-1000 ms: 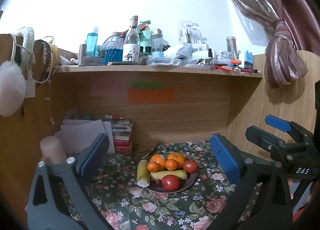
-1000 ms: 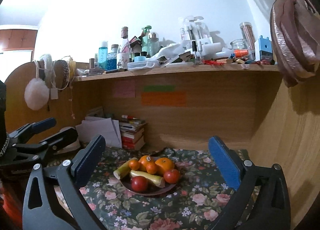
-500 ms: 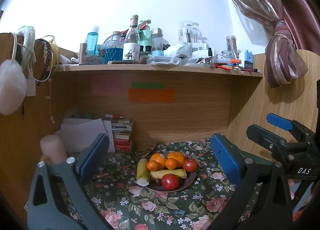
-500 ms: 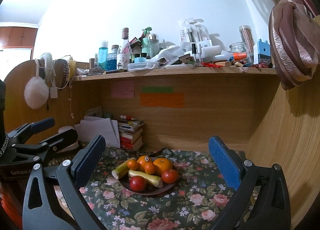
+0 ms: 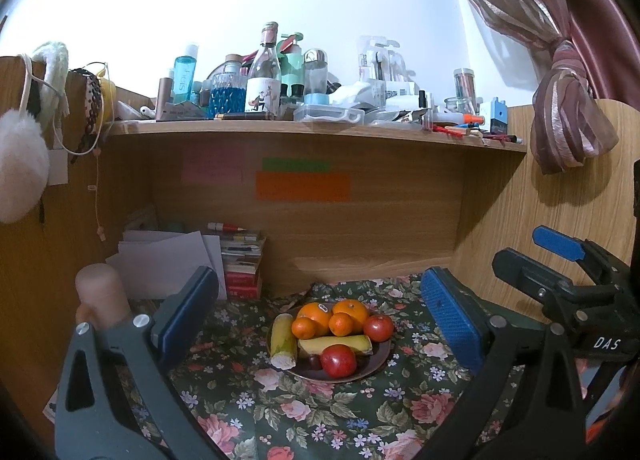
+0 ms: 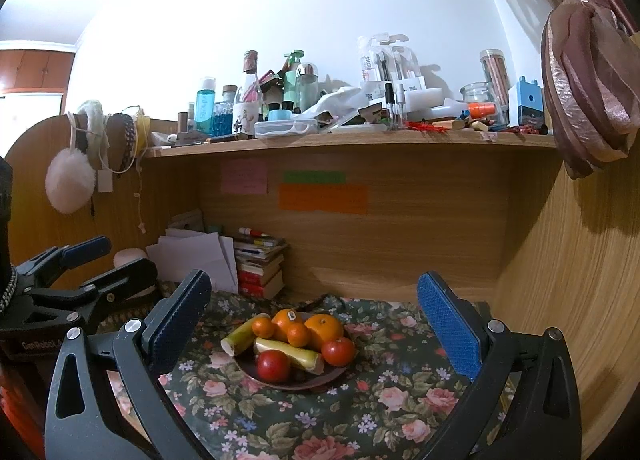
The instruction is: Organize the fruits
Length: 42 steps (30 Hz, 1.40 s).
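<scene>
A dark plate (image 5: 378, 360) (image 6: 248, 370) sits on the flowered cloth, piled with fruit: several oranges (image 5: 352, 310) (image 6: 324, 330), two red apples (image 5: 338, 360) (image 6: 273, 365) and two yellow-green stick-like pieces (image 5: 283, 334) (image 6: 288, 350). My left gripper (image 5: 320, 320) is open, held back from the plate with nothing between its blue pads. My right gripper (image 6: 316, 320) is open too, short of the plate and empty. Each gripper shows at the edge of the other's view, the right one (image 5: 560, 272) and the left one (image 6: 80, 272).
A stack of books (image 5: 242, 260) and white papers (image 5: 168, 264) stand at the back left, with a pink cylinder (image 5: 102, 292) beside them. A cluttered shelf (image 5: 320, 128) of bottles hangs overhead. Wooden walls (image 6: 560, 280) close in on the right and behind.
Both views have shifted very slightly; the plate of fruit and both open grippers stay as they were.
</scene>
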Each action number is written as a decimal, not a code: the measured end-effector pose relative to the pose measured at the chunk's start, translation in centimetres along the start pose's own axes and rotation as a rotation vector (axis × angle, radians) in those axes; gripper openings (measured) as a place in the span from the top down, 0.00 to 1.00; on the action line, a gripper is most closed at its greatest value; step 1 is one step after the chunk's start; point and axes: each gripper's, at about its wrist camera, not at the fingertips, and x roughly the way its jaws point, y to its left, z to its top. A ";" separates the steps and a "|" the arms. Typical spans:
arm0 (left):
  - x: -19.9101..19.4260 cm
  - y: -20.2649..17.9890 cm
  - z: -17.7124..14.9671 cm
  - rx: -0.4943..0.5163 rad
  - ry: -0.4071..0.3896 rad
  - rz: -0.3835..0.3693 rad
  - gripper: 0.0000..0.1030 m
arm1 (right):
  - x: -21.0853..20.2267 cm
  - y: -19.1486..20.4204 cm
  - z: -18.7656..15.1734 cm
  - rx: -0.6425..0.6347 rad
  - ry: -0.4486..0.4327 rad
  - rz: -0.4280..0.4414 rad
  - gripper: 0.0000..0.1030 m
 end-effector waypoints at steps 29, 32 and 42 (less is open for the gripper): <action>0.2 -0.3 0.0 -0.008 0.000 0.003 0.00 | 0.1 -0.7 -0.1 0.020 0.001 0.026 0.00; 0.2 -0.4 0.1 -0.009 -0.002 0.005 0.00 | 0.1 -0.8 -0.1 0.020 0.000 0.027 0.00; 0.4 -0.8 0.4 -0.004 -0.004 0.001 0.00 | 0.3 -1.1 -0.2 0.037 0.009 0.038 0.00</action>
